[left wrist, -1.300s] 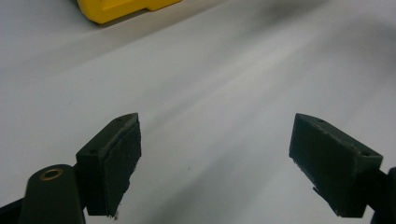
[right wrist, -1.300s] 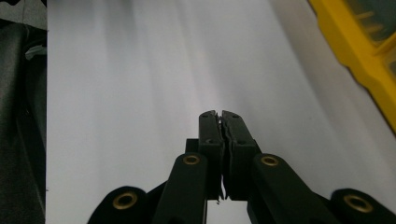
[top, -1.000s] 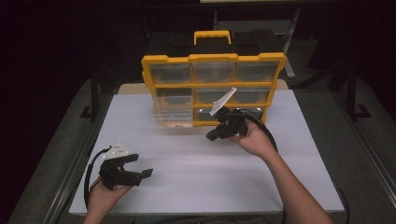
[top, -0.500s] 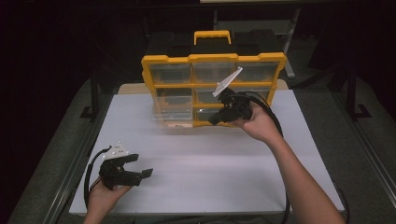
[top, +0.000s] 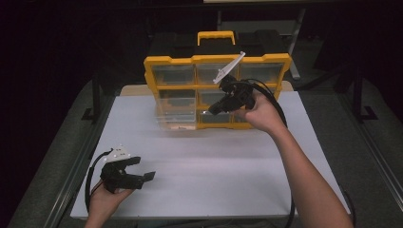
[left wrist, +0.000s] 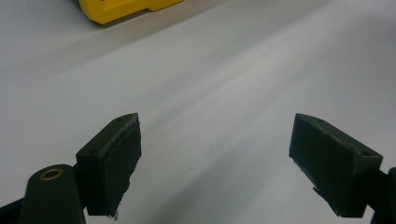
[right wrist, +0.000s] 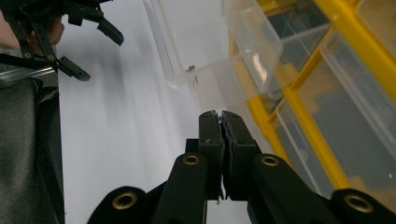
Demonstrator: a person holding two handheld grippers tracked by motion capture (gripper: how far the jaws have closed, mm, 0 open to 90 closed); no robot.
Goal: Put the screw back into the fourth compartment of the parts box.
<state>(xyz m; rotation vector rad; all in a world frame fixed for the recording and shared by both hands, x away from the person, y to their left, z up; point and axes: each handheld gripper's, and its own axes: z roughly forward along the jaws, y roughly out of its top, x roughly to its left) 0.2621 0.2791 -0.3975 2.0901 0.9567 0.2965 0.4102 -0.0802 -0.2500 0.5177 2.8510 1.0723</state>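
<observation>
In the high view a yellow organizer (top: 218,90) with clear drawers stands upright at the far side of the white bench (top: 214,166), a black-and-yellow handle on top. Its lower left drawer (top: 177,118) is pulled out toward the person, well proud of the frame. The right tool (top: 215,108) is held up in front of the organizer's middle column, just right of that drawer, its tips pointing left and down; its jaws look pressed together with nothing between them. A cable loops from it over the right hand (top: 261,114). The left tool (top: 145,176) sits low at the near left corner of the bench, well apart from the organizer, in the left hand (top: 107,199), jaws spread wide and empty. In the left gripper view the two black pads (left wrist: 114,161) stand far apart over bare white bench, and a yellow corner of the organizer (left wrist: 121,7) shows at the top edge. In the right gripper view the right tool (right wrist: 222,115) has its jaws closed flat against each other, gripping nothing; its tips lie just below the front wall of the open clear drawer (right wrist: 201,51), whether touching I cannot tell. A small dark speck lies inside the drawer. Yellow frame and other clear drawers run along the right, and the left tool (right wrist: 91,39) shows at upper left, open.
</observation>
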